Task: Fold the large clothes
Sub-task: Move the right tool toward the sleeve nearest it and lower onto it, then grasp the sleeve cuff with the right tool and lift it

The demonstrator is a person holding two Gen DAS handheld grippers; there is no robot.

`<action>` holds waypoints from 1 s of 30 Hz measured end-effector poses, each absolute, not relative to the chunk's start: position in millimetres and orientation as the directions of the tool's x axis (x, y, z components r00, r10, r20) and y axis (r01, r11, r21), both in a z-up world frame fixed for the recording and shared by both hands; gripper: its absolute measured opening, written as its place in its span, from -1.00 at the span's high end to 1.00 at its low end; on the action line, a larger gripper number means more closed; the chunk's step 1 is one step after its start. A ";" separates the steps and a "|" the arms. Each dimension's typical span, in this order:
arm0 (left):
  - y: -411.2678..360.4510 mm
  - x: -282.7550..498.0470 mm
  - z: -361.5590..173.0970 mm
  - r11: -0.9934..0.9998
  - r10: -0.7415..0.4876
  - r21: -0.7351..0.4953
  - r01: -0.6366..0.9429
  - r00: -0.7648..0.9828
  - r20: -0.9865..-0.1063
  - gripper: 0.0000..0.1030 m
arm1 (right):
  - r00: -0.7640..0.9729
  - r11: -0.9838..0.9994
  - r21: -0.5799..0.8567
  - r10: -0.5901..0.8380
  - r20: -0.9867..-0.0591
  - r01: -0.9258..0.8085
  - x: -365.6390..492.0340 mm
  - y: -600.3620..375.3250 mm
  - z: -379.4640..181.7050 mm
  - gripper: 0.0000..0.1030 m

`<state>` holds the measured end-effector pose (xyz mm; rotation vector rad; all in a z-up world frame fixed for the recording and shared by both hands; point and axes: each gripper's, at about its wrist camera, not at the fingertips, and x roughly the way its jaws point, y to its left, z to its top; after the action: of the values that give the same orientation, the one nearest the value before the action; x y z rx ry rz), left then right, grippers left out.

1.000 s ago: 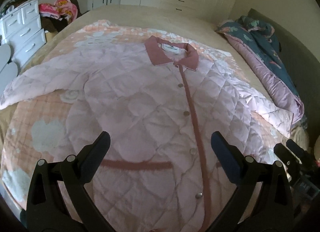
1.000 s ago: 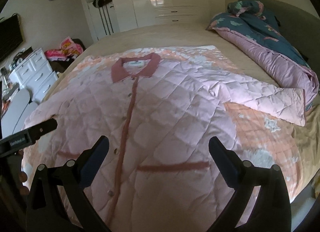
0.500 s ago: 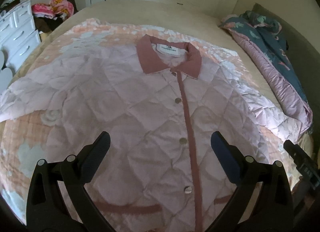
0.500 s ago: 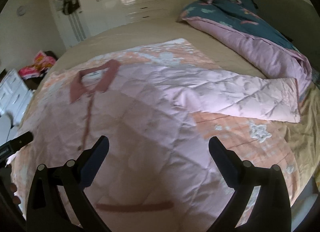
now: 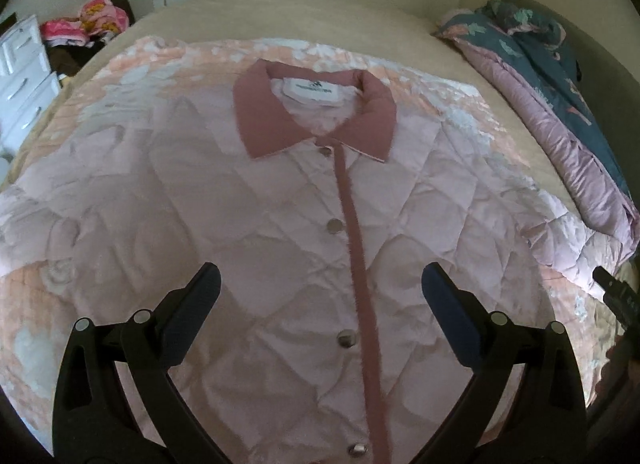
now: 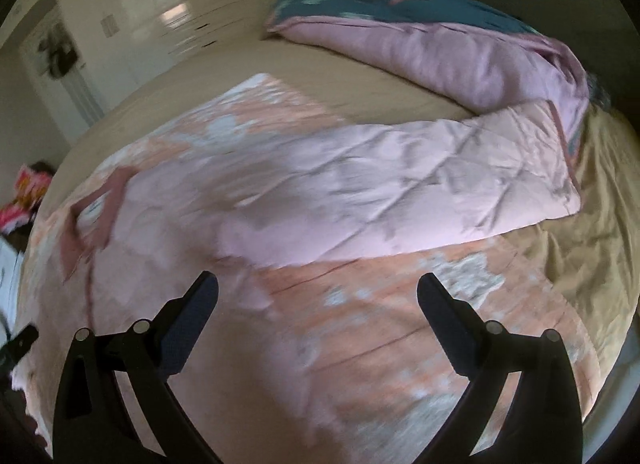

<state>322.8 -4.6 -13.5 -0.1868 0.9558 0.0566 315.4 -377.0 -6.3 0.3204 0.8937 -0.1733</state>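
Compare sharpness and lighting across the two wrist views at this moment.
Left wrist view: sharp, the pink quilted jacket evenly lit, fisheye bulge. Right wrist view: motion-smeared across its collar and the wardrobe, glare on the doors; the sleeve reads clearer.

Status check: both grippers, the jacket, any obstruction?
Left gripper open, over jacket front. Right gripper open, facing spread sleeve. Jacket flat, buttoned, unfolded. Sleeve cuff touches bunched duvet.

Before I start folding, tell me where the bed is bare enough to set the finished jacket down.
Free: the tan sheet beyond the jacket collar, up to the wardrobe. Also the tan strip between the patterned blanket and the bunched duvet. Crowded: the jacket covers the blanket, its sleeve reaching the duvet. Both claws open, empty.
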 end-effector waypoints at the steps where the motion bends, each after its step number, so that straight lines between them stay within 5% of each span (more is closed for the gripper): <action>1: -6.4 326.0 -15.1 0.984 -0.030 -0.126 -0.128 0.575 -0.818 -0.83 | 0.616 0.930 0.208 -0.025 -0.787 0.304 318.2 -387.4 -10.8 -0.92; 25: -4.0 393.6 -58.2 0.986 0.061 -0.027 -0.162 0.516 -0.854 -0.83 | 0.563 0.606 0.386 -0.125 -0.817 0.695 354.5 -555.1 -89.6 -0.92; 30: 4.9 394.5 -51.5 0.986 0.070 -0.019 -0.165 0.520 -0.851 -0.83 | 0.590 0.519 0.453 -0.128 -0.798 0.725 351.6 -582.1 -94.9 -0.61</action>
<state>394.5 4.9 -51.5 -0.1017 1.0150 0.1409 351.6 -582.1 -94.9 0.8820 0.7838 -0.5794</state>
